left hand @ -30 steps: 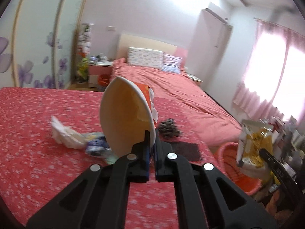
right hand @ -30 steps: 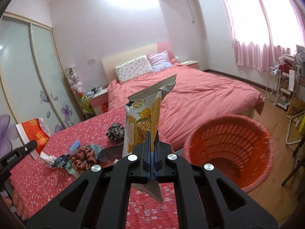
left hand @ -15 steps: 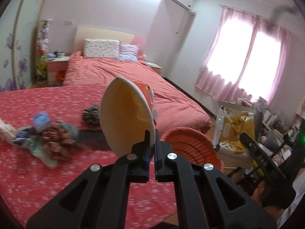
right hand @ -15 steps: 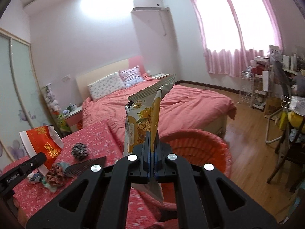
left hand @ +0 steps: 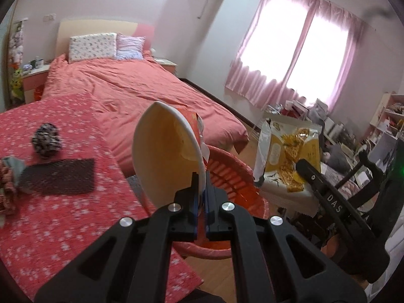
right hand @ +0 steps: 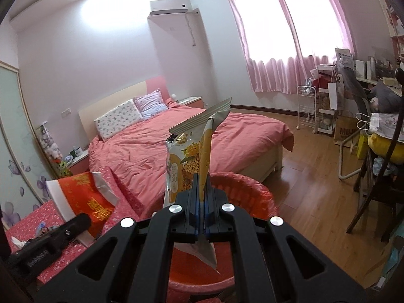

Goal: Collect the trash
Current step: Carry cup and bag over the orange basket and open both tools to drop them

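Your left gripper [left hand: 200, 185] has its fingers clamped on the rim of a cup [left hand: 164, 156], a white paper noodle cup with a red printed outside and a peeled foil lid. The cup is held on its side, its open mouth turned toward the left wrist camera, and it hangs in front of the basket [left hand: 227, 176], over its near rim as that view shows it. Your right gripper [right hand: 200, 210] has its fingers clamped on a bag [right hand: 188, 161], a yellow and white snack bag with a serrated top edge. The bag stands upright between the fingers, and its lower corner pokes out beneath them. In the right wrist view the bag sits directly above the open mouth of the basket [right hand: 252, 192], which is orange-red with a slotted wall and stands on the wooden floor [right hand: 315, 197] beside the worktop [left hand: 63, 214]. The worktop carries a red cloth with small white flowers. On it lie a dark flat mat [left hand: 58, 176], a dark speckled ball [left hand: 46, 142] just behind the mat, and a crumpled heap of scraps [left hand: 7, 184] at the left edge. A bed [right hand: 161, 146] with a coral cover stands behind the worktop and the basket.
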`<state>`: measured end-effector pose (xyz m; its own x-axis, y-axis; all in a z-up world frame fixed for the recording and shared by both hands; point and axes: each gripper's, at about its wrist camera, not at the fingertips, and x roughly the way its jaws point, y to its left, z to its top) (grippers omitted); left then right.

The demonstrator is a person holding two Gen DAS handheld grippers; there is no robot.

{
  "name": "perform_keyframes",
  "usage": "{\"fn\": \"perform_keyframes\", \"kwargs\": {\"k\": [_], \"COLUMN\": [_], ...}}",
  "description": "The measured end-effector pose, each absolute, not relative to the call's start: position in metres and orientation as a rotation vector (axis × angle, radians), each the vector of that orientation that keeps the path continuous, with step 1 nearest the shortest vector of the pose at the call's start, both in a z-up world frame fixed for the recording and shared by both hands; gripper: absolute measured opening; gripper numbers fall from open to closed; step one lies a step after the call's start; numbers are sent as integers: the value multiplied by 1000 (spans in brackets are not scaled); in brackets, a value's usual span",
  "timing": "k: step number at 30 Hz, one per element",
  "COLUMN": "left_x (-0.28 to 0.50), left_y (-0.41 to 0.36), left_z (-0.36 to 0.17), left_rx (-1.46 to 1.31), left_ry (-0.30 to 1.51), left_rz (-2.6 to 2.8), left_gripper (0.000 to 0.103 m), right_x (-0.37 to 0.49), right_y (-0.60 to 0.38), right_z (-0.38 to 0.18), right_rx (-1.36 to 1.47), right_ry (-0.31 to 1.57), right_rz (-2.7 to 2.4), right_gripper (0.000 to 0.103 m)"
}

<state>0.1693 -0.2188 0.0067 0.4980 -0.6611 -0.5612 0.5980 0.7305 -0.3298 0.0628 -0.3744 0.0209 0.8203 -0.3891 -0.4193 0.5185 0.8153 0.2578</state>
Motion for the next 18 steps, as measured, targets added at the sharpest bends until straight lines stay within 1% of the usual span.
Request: {"fn": "perform_keyframes", "kwargs": {"k": [9, 10, 12, 14, 15, 16, 18], "left_x": [185, 188, 189, 194, 194, 195, 198], "left_y": [-259, -263, -266, -267, -266, -265, -257], "left_z": [-26, -31, -37, -45, -47, -49, -52], "left_rx": [-51, -45, -38, -32, -30, -30, -32], "left_ry": [788, 798, 814, 832, 838, 842, 851], "left_rz": [-797, -794, -784, -767, -759, -748, -722], "left_gripper": [5, 6, 10, 23, 26, 33, 38], "right_x": [70, 71, 73, 76, 77, 79, 81], "right_y": [-393, -395, -399, -400, -401, -402, -402], "right_z": [7, 6, 4, 1, -1, -2, -5], "right_rx": [415, 419, 430, 438, 442, 445, 449], "right_ry": [390, 395, 405, 420, 429, 438, 460], "right_rz": [-509, -507, -499, -486, -478, -471, -463], "right_gripper": [3, 3, 3, 4, 8, 12, 34]}}
